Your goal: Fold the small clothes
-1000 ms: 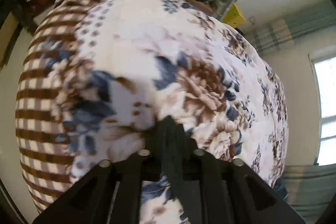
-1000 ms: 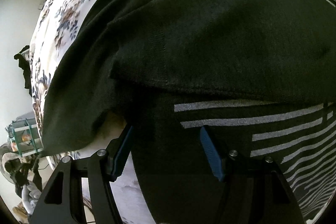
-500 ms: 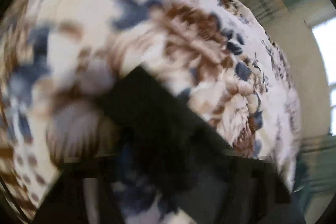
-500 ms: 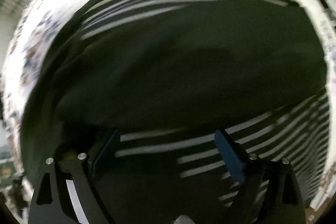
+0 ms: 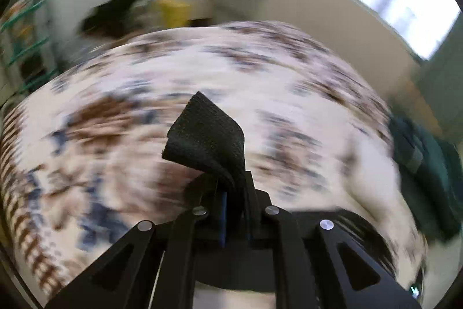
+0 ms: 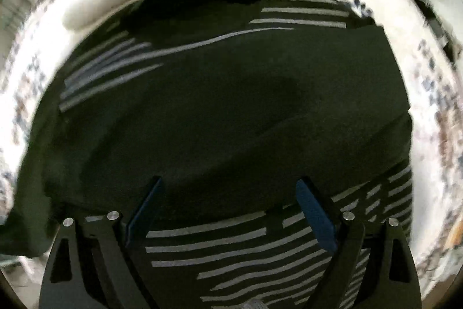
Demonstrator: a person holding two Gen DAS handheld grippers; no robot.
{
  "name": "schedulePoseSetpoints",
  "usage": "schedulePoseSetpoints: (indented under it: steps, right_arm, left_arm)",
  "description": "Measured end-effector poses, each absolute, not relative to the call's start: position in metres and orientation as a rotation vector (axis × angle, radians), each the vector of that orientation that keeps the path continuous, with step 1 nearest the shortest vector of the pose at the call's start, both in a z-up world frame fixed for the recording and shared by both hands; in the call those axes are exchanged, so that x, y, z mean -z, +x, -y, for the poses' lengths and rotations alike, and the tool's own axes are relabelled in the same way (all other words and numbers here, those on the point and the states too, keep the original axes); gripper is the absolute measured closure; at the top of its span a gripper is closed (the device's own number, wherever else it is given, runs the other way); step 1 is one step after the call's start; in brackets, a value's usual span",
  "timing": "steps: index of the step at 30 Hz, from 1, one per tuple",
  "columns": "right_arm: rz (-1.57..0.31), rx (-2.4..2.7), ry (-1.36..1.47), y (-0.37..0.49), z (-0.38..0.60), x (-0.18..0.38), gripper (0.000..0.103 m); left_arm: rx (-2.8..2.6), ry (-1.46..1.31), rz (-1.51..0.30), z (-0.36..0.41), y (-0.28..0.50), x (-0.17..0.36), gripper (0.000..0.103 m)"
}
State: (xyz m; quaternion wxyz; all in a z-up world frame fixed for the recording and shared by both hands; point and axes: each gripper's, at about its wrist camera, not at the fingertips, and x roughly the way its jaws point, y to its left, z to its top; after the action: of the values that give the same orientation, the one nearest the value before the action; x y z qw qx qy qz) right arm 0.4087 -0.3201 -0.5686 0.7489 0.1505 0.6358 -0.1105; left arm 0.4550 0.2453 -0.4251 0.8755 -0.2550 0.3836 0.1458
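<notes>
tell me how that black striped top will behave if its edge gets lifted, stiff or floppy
Probably floppy: the corner pinched in the left gripper curls over. The black striped top looks like soft knit, lying creased on the floral blanket, so it would likely drape and trail.

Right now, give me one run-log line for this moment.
left gripper: jaws shut on black garment corner | right gripper: jaws open above striped garment | floral blanket underneath

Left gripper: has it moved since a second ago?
Yes. The left gripper, shut on the black garment's corner, has risen off the floral blanket; far wall and window now show above it.
</notes>
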Motion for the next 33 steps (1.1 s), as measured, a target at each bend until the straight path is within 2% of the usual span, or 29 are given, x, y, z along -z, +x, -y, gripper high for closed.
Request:
schedulePoseSetpoints:
  steps: [5,11,16,19,20,22,24,25,29,30,32,33]
  right_arm:
    - [-1.389,0.227,0.436,0.388,0.383,0.552,0.01]
    - [-1.375,0.336,0.48,0.357,0.492,0.541,0.01]
    - [-1.395,0.437,0.557,0.323,0.591,0.552,0.01]
    - [-1.401,0.45,0.591,0.305,0.627,0.553,0.01]
    - [-1.404,0.441,0.606,0.3,0.635,0.553,0.01]
    - [-1.405,0.41,0.647,0.295,0.651,0.551,0.01]
    - [-1.411,0.365,0.691,0.288,0.663,0.549,0.01]
    - [-1.412,0.347,0.708,0.286,0.667,0.546,0.01]
    - [-1.433,0.234,0.759,0.299,0.662,0.536,0.011]
    - [-1.433,0.209,0.765,0.306,0.658,0.534,0.015]
    - [-1.429,0.146,0.759,0.327,0.644,0.529,0.037]
    - [-1.433,0.126,0.755,0.337,0.639,0.53,0.037]
  left_arm:
    - [0.001,-0.416,-0.892,-0.072,0.506,0.418,0.096]
    - [0.304,-0.373,-1.059,0.143,0.541,0.476,0.096]
    - [0.414,-0.313,-1.165,0.263,0.545,0.514,0.094]
    - [0.375,-0.209,-1.23,0.305,0.54,0.527,0.092]
    - [0.362,-0.164,-1.225,0.312,0.535,0.528,0.087]
    - [0.347,-0.115,-1.186,0.312,0.528,0.522,0.066]
    - [0.333,-0.065,-1.164,0.299,0.522,0.517,0.007]
    - [0.307,-0.033,-1.157,0.286,0.518,0.514,0.003]
    - [0.135,0.044,-1.158,0.209,0.506,0.513,0.003]
    - [0.081,0.05,-1.165,0.184,0.501,0.512,0.003]
    - [-0.052,0.066,-1.188,0.131,0.494,0.515,0.003]
    - [-0.115,0.07,-1.198,0.105,0.492,0.518,0.003]
